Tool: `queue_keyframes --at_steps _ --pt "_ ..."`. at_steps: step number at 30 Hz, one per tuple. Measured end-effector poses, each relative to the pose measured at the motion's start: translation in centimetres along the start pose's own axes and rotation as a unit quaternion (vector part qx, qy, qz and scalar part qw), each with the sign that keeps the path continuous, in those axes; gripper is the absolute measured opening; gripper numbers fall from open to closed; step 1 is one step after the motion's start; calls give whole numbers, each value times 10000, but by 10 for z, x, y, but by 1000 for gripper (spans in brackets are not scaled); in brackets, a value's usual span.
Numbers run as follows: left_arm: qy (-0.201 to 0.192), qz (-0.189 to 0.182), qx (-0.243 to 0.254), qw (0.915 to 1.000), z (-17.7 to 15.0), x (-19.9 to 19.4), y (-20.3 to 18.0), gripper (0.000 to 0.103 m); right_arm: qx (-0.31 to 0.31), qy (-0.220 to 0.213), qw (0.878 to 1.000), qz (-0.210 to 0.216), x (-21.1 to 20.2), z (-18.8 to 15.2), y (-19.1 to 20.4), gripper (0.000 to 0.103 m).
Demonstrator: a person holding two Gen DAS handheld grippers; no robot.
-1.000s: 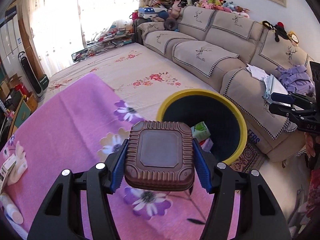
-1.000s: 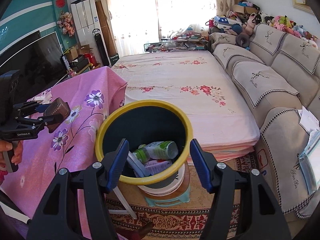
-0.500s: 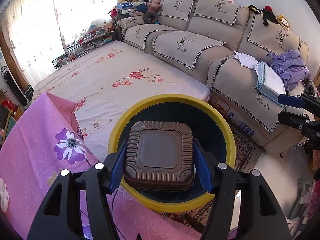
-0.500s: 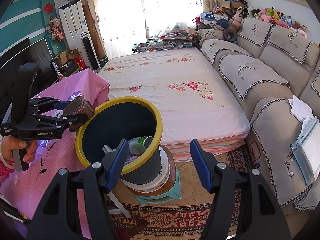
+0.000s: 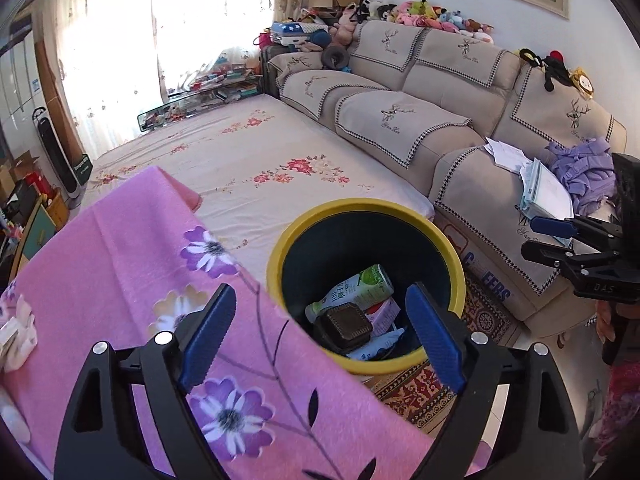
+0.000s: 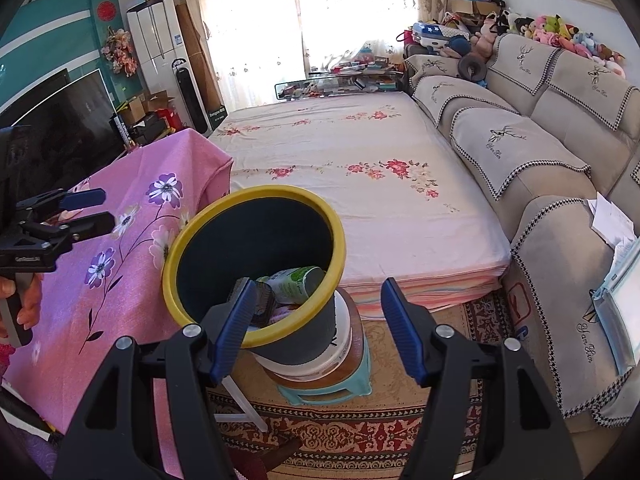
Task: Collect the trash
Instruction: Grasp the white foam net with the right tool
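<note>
A dark bin with a yellow rim (image 5: 360, 204) (image 6: 256, 192) stands beside the pink flowered table (image 5: 120, 260). Inside it a brown ribbed square box (image 5: 346, 322) (image 6: 262, 304) lies on top of a green-and-white bottle (image 5: 360, 288) and other wrappers. My left gripper (image 5: 320, 300) hovers over the table's edge and the bin. Its jaws are opening and nothing is between its pads. It also shows at the left of the right wrist view as the left gripper (image 6: 80, 212). My right gripper (image 6: 318, 286) hangs open and empty above the bin's near rim.
The bin rests on a white bucket and a teal stool (image 6: 324, 392) on a patterned rug (image 6: 360, 428). A low bed with a flowered sheet (image 5: 248, 160) lies behind it. A beige sofa (image 5: 440, 120) with papers and purple clothes runs along the right. White items (image 5: 16, 340) lie on the table's left.
The left gripper carried the brown box from over the table to above the bin, opened, and the box now lies inside. It then drew back toward the table. The right gripper barely moved.
</note>
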State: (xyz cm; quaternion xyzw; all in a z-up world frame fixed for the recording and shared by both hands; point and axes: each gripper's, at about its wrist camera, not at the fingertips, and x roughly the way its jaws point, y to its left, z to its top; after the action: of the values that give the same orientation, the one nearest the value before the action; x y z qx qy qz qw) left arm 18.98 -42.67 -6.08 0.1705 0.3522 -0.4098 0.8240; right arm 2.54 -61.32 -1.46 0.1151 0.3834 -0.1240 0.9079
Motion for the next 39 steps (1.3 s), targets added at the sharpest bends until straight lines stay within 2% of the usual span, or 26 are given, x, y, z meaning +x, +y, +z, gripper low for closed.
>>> queue_keyframes --at_steps 8,12,14,18,24,28,30,33,39 --pt "-306 539 -591 9963 -80 -102 53 90 -604 144 9968 495 19 10 69 63" --pt "-449 971 -1062 9886 -125 -155 90 91 -1098 276 9898 863 35 16 129 63" --pt "-516 1264 -1333 9816 -150 -183 112 91 -1350 319 9847 1053 40 20 162 63" --pt "-624 1892 -1933 9607 -202 -239 157 91 -1894 448 9685 1555 52 24 240 63" --pt "-742 2771 -2777 9169 -282 -314 214 92 -2755 796 9276 2394 64 15 370 63" --pt "-864 3109 -3224 8899 -325 -351 237 92 -3225 1027 8962 2867 73 4 452 63" --pt "-927 3152 -3389 8816 -340 -361 243 92 -3316 1124 8880 2980 81 0 483 68" --pt "-947 3175 -3462 8777 -352 -368 247 92 -3396 1246 8820 3021 96 -2 519 68" --pt "-876 3261 -3325 8806 -347 -364 243 92 -3424 1375 8848 2846 120 -4 551 68"
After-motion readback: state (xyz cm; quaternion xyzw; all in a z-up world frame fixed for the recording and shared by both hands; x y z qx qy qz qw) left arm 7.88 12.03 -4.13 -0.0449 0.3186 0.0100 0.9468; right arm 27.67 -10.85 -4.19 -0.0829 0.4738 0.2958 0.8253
